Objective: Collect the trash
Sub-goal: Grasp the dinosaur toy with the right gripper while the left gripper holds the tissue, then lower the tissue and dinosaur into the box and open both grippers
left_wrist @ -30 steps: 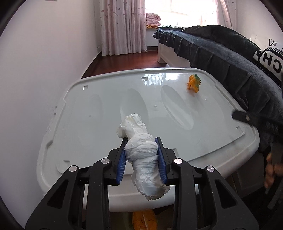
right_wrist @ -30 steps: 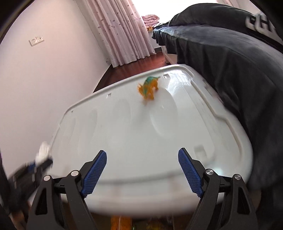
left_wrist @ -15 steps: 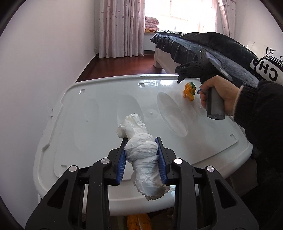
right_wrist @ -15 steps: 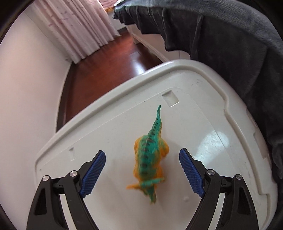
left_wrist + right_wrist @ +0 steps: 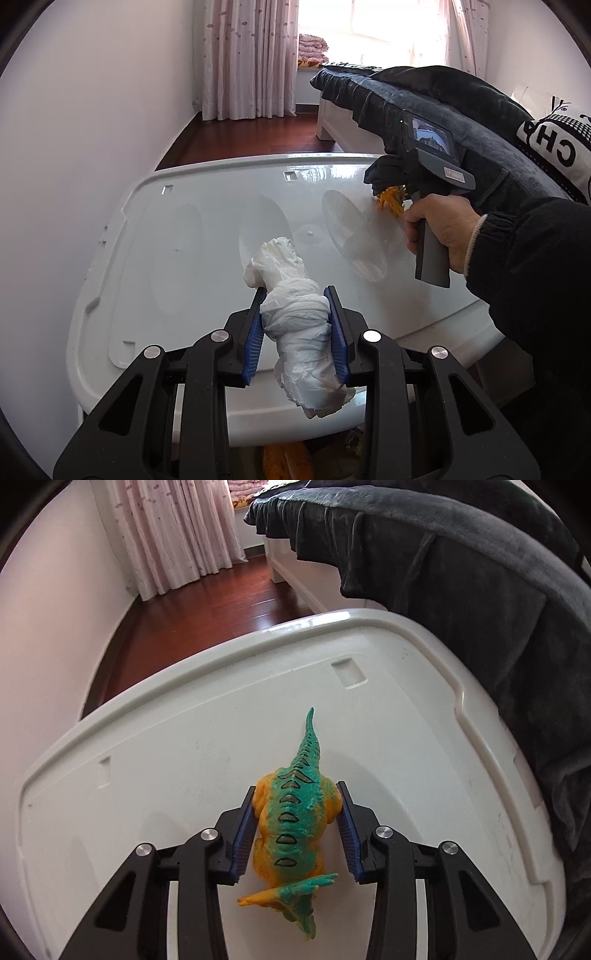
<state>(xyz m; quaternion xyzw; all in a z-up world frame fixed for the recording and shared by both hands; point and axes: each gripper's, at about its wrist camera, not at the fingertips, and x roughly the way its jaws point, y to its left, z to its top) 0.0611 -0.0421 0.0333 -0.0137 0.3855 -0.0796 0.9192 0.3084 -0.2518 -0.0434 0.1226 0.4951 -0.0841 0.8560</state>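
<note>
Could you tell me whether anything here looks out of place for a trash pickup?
Yes. The right gripper is closing around a toy dinosaur on the white bin lid, its pads against the body. A toy is hardly trash. The left gripper is shut on a crumpled white tissue wad, which fits the job.

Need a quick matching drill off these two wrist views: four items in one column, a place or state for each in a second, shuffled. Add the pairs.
Items
1. wad of white tissue
2. toy dinosaur
3. white bin lid
4. dark blanket

Place or state
A. draped over the bed, beside the lid
B. clamped in the left gripper
C. under the dinosaur, flat
D. between the pads of the closing right gripper

Pairs: 1-B, 2-D, 3-C, 4-A
</note>
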